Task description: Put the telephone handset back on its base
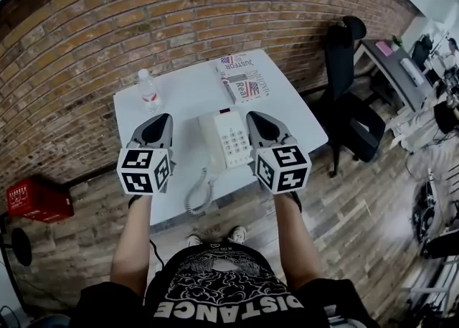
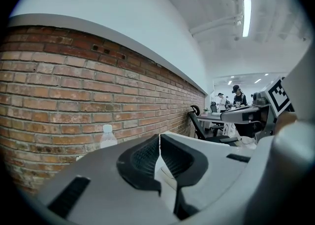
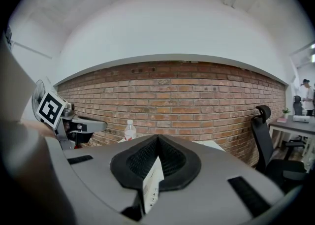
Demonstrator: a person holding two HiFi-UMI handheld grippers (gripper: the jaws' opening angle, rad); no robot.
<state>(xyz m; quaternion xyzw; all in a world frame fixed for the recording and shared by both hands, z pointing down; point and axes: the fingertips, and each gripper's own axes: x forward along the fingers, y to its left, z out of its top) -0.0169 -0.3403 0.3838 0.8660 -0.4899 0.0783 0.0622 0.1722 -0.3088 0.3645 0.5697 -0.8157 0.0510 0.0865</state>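
A white telephone base (image 1: 235,138) with a keypad sits mid-table, and the handset (image 1: 209,141) lies along its left side. The coiled cord (image 1: 199,194) hangs over the table's front edge. My left gripper (image 1: 164,118) hovers just left of the phone, its jaws together with nothing between them, as the left gripper view (image 2: 160,136) confirms. Just right of the phone, my right gripper (image 1: 253,115) has its jaws together as well, with nothing held (image 3: 157,138). A strip of the keypad (image 3: 151,189) shows below the right gripper's closed tips.
A water bottle (image 1: 148,91) stands at the white table's (image 1: 193,90) far left. A flag-printed book (image 1: 242,78) lies at the far right. A brick wall runs behind the table, a black office chair (image 1: 345,82) stands to its right, and a red box (image 1: 36,201) sits on the floor at left.
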